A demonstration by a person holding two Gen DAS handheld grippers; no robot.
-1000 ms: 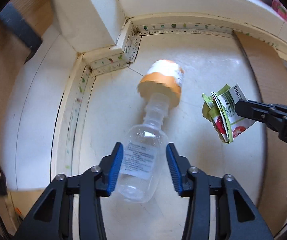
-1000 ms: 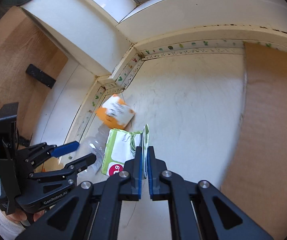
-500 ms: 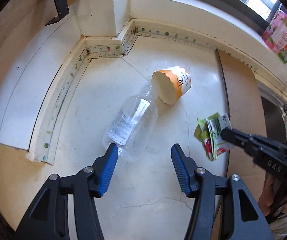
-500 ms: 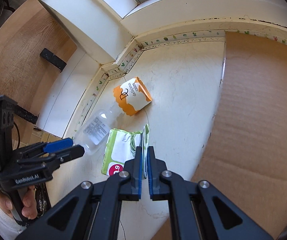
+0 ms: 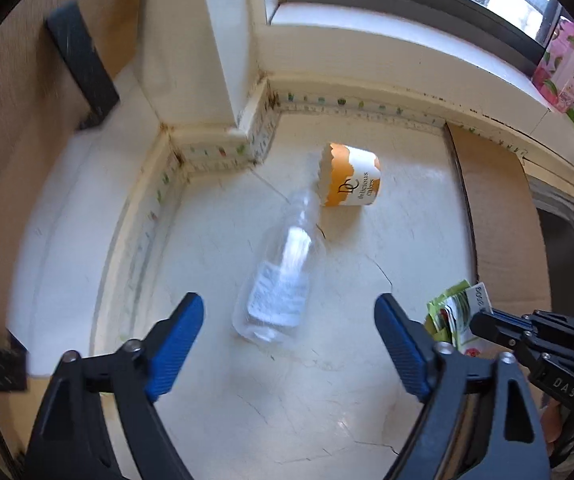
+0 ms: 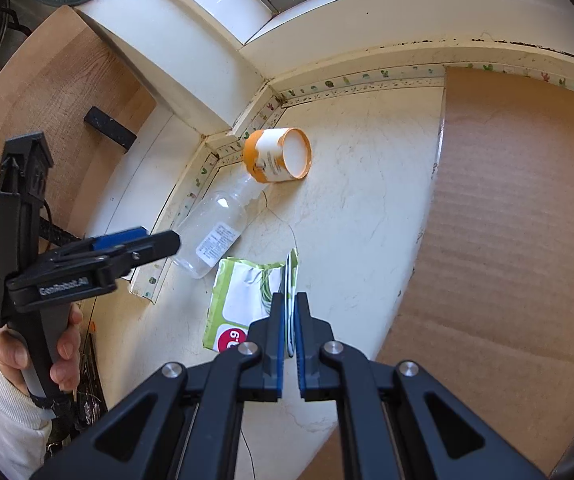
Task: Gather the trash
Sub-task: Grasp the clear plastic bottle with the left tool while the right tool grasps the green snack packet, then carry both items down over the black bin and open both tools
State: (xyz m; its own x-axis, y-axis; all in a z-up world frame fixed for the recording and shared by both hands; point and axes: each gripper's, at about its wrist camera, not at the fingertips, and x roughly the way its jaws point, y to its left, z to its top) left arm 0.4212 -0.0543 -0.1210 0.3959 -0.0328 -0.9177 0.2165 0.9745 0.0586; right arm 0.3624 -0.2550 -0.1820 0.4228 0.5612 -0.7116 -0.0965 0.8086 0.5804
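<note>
Left wrist view: the left gripper (image 5: 289, 344) gapes wide over the clear plastic bottle (image 5: 281, 276) lying on the pale counter (image 5: 327, 400); the right gripper (image 6: 289, 322) pinches the crumpled green-white wrapper (image 6: 243, 300). The round bottle could roll away, nudging the orange paper cup (image 5: 349, 180).

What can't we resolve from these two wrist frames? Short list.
- Clear bottle: label text blurred in the left wrist view, too small in the right.
- Green wrapper: print partly covered by the right gripper shut on it; in the left view its lower part sits behind the open left gripper.
- Paper cup: inside unseen in the left view.
- Pink carton: cut off by the lens edge.
</note>
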